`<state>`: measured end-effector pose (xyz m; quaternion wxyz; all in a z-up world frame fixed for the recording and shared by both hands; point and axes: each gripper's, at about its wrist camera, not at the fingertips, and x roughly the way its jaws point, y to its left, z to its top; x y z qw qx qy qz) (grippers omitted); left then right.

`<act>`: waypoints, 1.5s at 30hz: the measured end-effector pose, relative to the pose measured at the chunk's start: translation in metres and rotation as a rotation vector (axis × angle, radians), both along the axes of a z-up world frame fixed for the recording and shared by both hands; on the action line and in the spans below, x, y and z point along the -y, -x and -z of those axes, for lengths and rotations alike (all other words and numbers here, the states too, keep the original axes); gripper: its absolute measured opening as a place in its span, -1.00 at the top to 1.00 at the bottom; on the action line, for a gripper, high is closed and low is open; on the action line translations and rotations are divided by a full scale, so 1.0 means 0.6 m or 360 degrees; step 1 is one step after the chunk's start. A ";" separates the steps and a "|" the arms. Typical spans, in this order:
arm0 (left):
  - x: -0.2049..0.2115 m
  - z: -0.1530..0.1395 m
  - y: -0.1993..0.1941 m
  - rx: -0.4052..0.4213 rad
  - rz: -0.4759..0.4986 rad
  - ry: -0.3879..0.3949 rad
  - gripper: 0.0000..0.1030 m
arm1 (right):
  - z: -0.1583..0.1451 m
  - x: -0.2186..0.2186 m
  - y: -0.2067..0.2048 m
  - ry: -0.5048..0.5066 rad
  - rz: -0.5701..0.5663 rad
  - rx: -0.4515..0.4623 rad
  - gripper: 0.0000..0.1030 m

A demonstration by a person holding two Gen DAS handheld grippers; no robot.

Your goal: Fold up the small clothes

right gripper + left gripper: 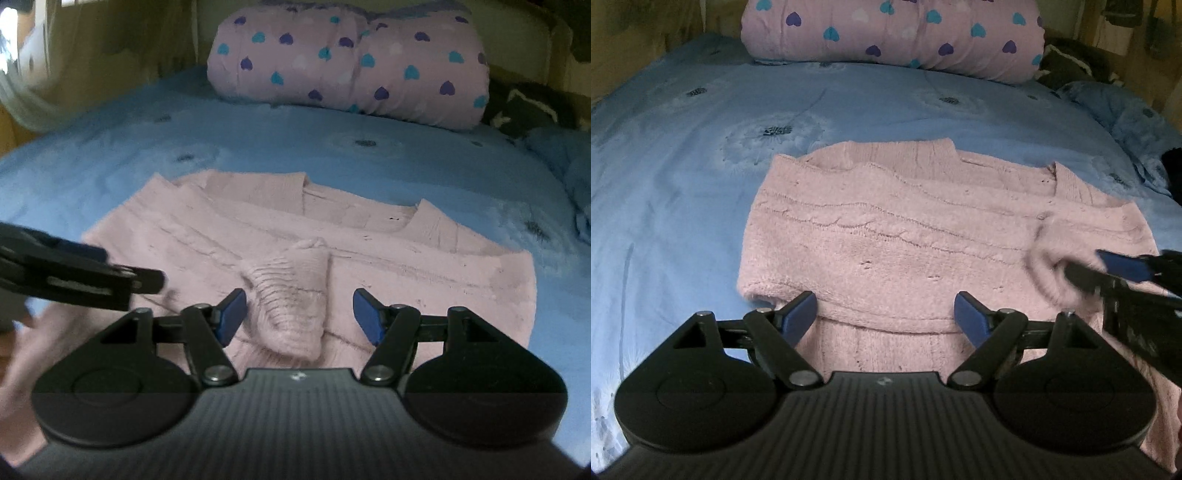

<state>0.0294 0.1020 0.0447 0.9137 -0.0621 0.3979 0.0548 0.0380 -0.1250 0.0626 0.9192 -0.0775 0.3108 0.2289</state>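
Observation:
A pink knit sweater (886, 229) lies flat on the blue bedspread (683, 166), collar toward the far end. My left gripper (886, 317) hovers open over the sweater's near left hem, with only flat knit between its blue pads. One sleeve is folded in over the body. Its ribbed cuff (291, 314) stands between the blue pads of my right gripper (301, 317), and a gap shows on each side of it, wider on the right. In the left wrist view the right gripper (1100, 271) reaches in from the right, blurred, at the cuff (1049, 266). The left gripper (122, 266) shows at the left of the right wrist view.
A rolled pink quilt with heart prints (894, 33) lies across the head of the bed. Dark clothes (1067, 66) and a blue pillow (1126, 118) sit at the far right. A wooden wall (110, 48) borders the bed's left side.

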 end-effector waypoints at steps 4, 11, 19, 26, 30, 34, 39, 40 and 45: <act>-0.004 0.003 -0.004 -0.0019 -0.0033 0.0005 -0.65 | 0.010 -0.006 -0.017 0.0087 0.0084 0.0049 0.65; -0.013 0.009 0.000 -0.0041 -0.0043 0.0026 -0.65 | 0.016 0.078 -0.047 -0.0022 0.0408 -0.0038 0.72; -0.016 0.010 0.000 -0.0053 -0.0068 0.0028 -0.65 | -0.002 0.168 -0.027 -0.0341 0.0485 -0.0180 -0.14; -0.025 0.011 0.004 -0.0048 -0.0065 0.0039 -0.65 | -0.009 0.124 -0.059 -0.0405 0.0375 -0.0239 -0.33; -0.040 0.007 0.012 -0.0019 -0.0077 0.0060 -0.65 | 0.020 0.085 -0.091 -0.0322 0.0338 -0.0344 -0.32; -0.057 0.002 0.024 0.0003 -0.0108 0.0077 -0.65 | 0.034 0.066 -0.107 -0.0346 0.0331 -0.0417 0.42; -0.078 -0.008 0.040 0.0051 -0.0162 0.0066 -0.65 | -0.012 0.065 -0.111 -0.0415 0.0245 -0.0373 0.59; -0.081 -0.008 0.040 0.0051 -0.0179 0.0055 -0.65 | -0.025 0.064 -0.110 -0.0419 0.0233 -0.0339 0.59; -0.086 0.014 0.019 -0.0064 -0.0293 -0.0056 -0.65 | -0.122 0.057 -0.113 -0.0482 0.0204 -0.0155 0.60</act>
